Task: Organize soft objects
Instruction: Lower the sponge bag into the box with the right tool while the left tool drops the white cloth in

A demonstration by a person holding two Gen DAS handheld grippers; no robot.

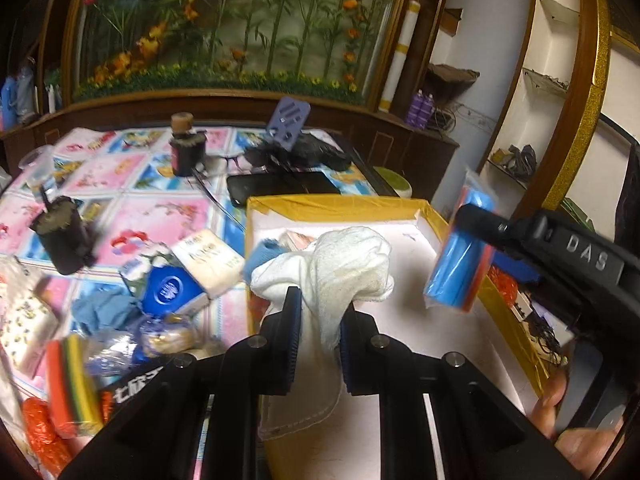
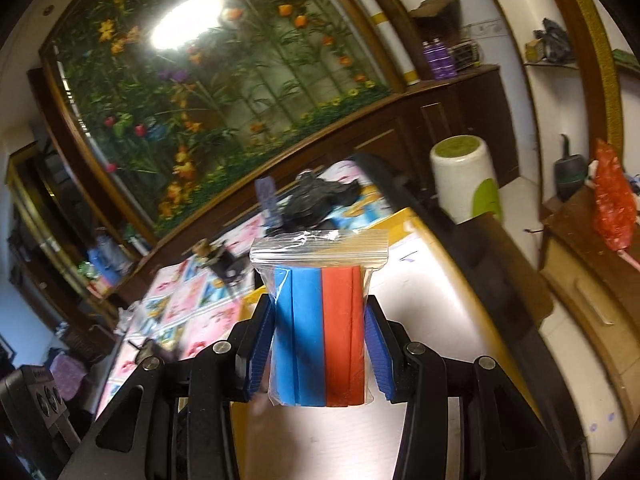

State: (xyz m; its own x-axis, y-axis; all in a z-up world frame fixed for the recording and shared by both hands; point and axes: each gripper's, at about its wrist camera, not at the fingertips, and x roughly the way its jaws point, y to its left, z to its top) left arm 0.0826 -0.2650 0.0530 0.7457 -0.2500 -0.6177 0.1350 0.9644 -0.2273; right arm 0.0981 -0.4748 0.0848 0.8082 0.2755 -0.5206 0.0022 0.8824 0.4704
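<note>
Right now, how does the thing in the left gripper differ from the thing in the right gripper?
The left gripper holds a white cloth, bare, crumpled and limp; the right gripper holds a packet of blue and red foam pieces, sealed in a clear zip bag, straight-edged and upright. The cloth is pinched thin between nearly closed jaws; the packet keeps the jaws wider apart. Both are held over the yellow-rimmed box.

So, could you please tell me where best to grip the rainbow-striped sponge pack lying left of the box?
Probably grip the rainbow-striped sponge pack across its broad flat faces, coming from above: it appears to stand on edge, stripes facing up, with clutter close around it.
</note>
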